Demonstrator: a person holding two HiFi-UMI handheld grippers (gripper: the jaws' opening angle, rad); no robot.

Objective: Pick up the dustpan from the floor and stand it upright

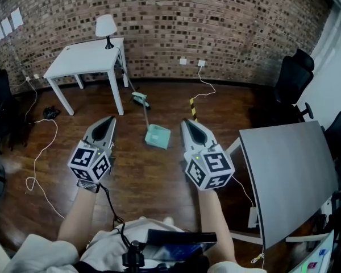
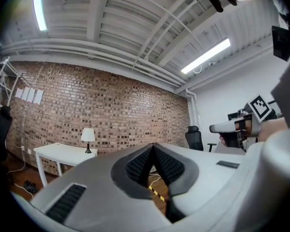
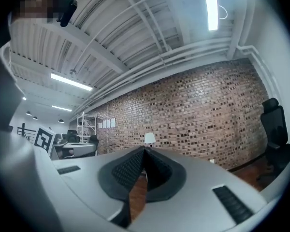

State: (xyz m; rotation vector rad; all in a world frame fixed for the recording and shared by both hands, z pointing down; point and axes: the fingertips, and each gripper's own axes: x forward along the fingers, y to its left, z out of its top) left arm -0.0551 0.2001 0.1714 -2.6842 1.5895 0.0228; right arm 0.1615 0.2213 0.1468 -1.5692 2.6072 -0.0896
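A light green dustpan [image 1: 158, 136] lies flat on the wooden floor, its long thin handle [image 1: 142, 112] running back toward the white table. My left gripper [image 1: 108, 121] is held level in the air to the left of the pan, shut and empty. On the pan's right my right gripper [image 1: 186, 123] is also level, shut, with nothing in it. Both grippers are nearer me than the dustpan and apart from it. In the left gripper view the left gripper [image 2: 152, 146] has its pads together; the right gripper [image 3: 144, 150] looks the same in the right gripper view.
A white table [image 1: 88, 60] with a lamp [image 1: 106, 27] stands at the back left by the brick wall. A grey table [image 1: 290, 169] is at the right, black office chairs [image 1: 292, 78] behind it. White cables [image 1: 42, 152] trail across the floor at left, and a yellow-black strip [image 1: 192, 108] lies beside the pan.
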